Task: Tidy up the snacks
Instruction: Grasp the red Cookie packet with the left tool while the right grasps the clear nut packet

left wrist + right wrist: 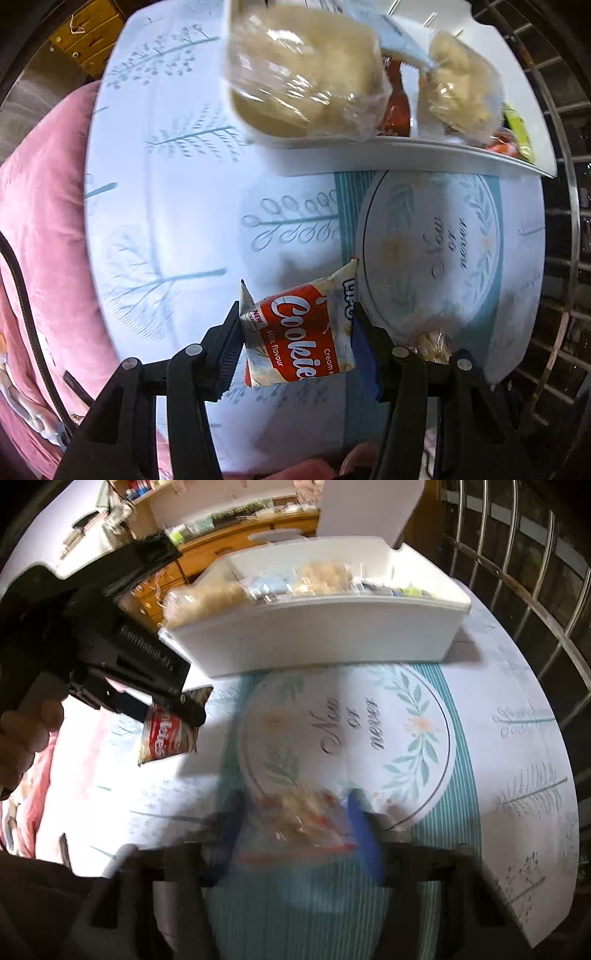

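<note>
My left gripper [295, 334] is shut on a red-and-white cream cookie packet [299, 332], held above the patterned tablecloth. In the right wrist view that gripper [162, 716] hangs at the left with the same packet [166, 734] below it. My right gripper [295, 834] is blurred; its blue pads [365, 834] sit against the sides of a clear packet of beige snacks [306, 812], just over the cloth. A white bin [406, 147] [314, 635] stands at the table's far side with several clear bags of beige snacks and other packets inside.
The round table carries a cloth with a "Now or never" circle [351, 720]. Pink bedding [37, 221] lies past the left edge. A metal railing [517, 572] runs along the right. Wooden drawers [221, 550] stand behind the bin. A hand [26, 731] grips the left tool.
</note>
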Tool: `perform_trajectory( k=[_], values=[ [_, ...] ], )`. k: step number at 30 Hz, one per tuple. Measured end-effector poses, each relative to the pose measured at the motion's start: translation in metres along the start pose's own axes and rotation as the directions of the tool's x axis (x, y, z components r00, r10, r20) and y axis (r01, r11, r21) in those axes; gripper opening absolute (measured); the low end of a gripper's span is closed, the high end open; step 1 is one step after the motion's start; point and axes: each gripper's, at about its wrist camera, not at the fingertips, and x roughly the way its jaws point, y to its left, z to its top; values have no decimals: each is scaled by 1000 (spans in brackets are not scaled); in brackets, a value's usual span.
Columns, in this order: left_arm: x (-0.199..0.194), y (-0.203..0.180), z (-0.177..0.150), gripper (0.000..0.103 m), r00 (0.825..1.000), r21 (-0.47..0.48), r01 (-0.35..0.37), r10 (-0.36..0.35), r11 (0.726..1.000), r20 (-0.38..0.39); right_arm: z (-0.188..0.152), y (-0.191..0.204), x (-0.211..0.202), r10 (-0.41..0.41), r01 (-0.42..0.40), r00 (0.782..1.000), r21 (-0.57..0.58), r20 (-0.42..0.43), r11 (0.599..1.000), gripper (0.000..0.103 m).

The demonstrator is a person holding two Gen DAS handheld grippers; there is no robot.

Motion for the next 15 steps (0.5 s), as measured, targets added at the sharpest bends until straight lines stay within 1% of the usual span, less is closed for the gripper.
perform_trajectory(
  k=[1,2,3,4,5,6,8,9,11,14,15],
  values=[
    [-4,2,-2,53,1000,6,-1,1,1000,3,2,0,-1,-26,26,1000,12,-7,1000,1],
    [-11,3,-11,53,1000,11,-1,1,1000,8,3,0,-3,-28,28,1000,23,-8,999,1],
    [-16,5,-11,53,1000,11,1,-1,1000,10,5,3,-7,-21,21,1000,34,-5,999,1],
    [-21,18,-14,53,1000,14,2,-2,1000,13,6,0,-10,-20,20,1000,55,2,998,1],
    [-23,25,-23,53,1000,17,2,-2,1000,17,6,0,-8,-21,21,1000,68,2,997,1],
    [-25,24,-27,53,1000,19,4,-5,1000,24,7,0,-4,-23,23,1000,81,-2,996,1],
    [-24,25,-22,53,1000,18,9,-9,1000,27,6,-4,0,-30,32,999,114,-18,993,1],
    [-25,23,-21,53,999,15,15,-15,1000,28,7,-7,2,-30,34,999,131,-30,991,1],
    [-33,39,-39,53,999,9,23,-23,1000,28,5,-13,5,-19,29,998,178,-54,984,2],
    [-45,47,-48,53,999,5,38,-38,999,28,1,-24,10,0,27,995,253,-104,967,2],
    [-46,47,-50,53,999,6,42,-42,999,27,-1,-27,13,7,28,992,275,-127,961,6]
  ],
)
